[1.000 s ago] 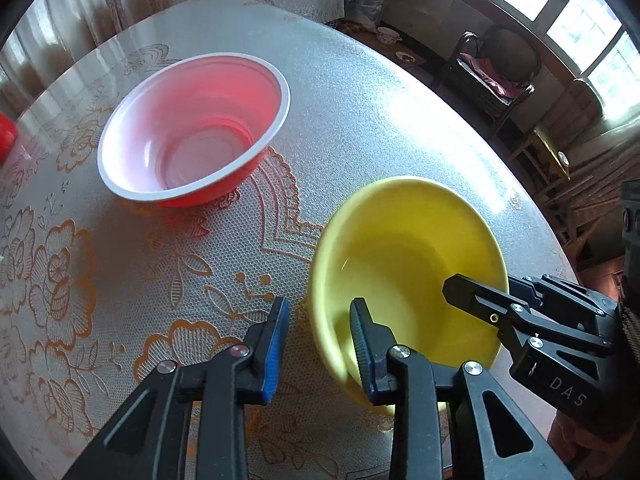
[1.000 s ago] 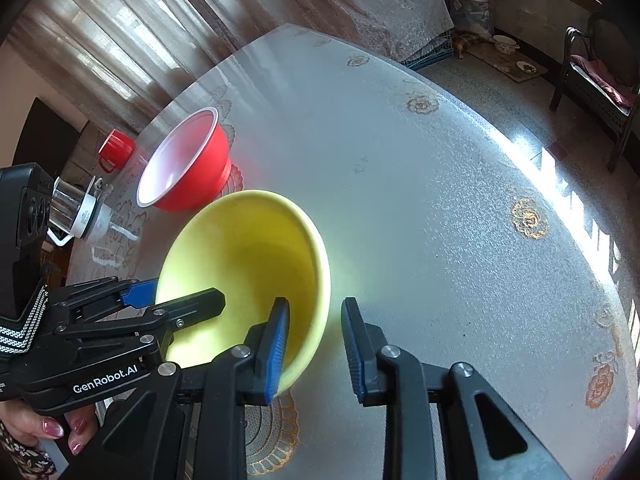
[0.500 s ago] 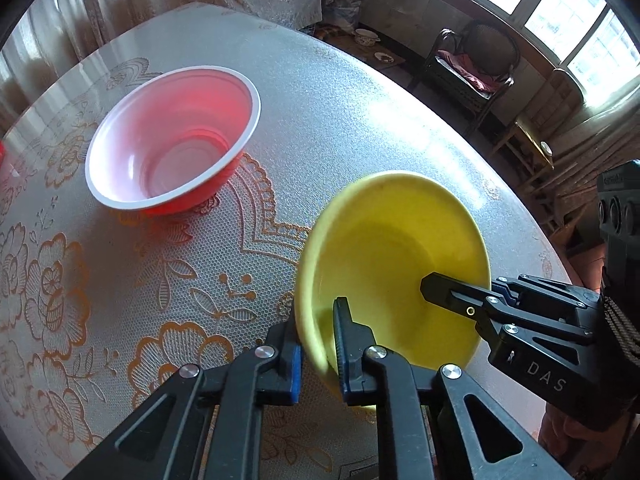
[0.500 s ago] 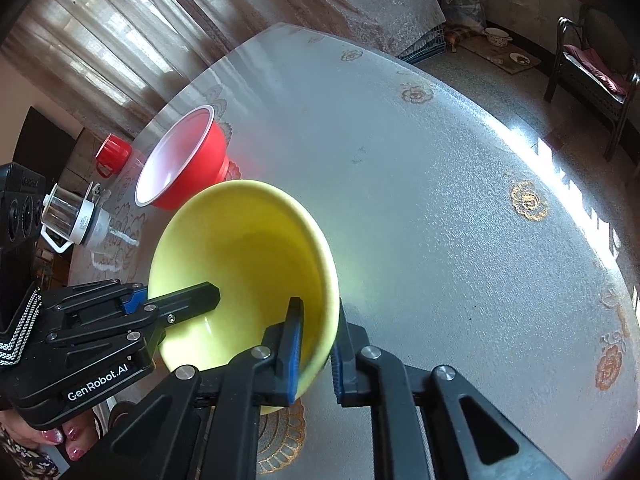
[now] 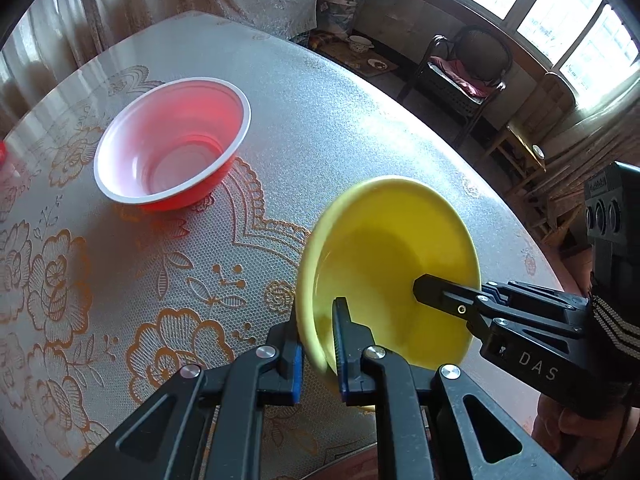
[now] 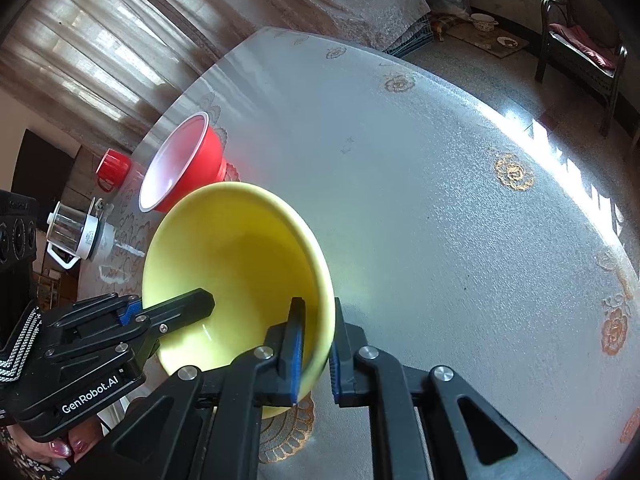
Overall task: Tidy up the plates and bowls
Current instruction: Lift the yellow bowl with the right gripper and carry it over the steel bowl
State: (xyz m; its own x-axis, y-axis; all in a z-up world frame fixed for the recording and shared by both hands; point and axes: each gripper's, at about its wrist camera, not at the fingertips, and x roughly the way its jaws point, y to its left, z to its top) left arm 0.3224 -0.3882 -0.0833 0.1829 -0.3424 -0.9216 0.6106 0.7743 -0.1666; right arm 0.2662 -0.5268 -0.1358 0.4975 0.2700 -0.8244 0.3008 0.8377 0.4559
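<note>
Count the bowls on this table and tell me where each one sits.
2. A glossy yellow bowl is clamped at opposite rims by both grippers; a red plastic bowl with a white interior sits beyond it. None appear hidden.

The desk [image 5: 360, 128] is covered by a clear textured sheet over lace with orange flowers. A red mug [image 6: 113, 167] and a glass jug with white fittings [image 6: 76, 232] are seen at its far left edge. A dark chair with a pink cushion [image 5: 464, 68] is set below the windows [image 5: 560, 12].
</note>
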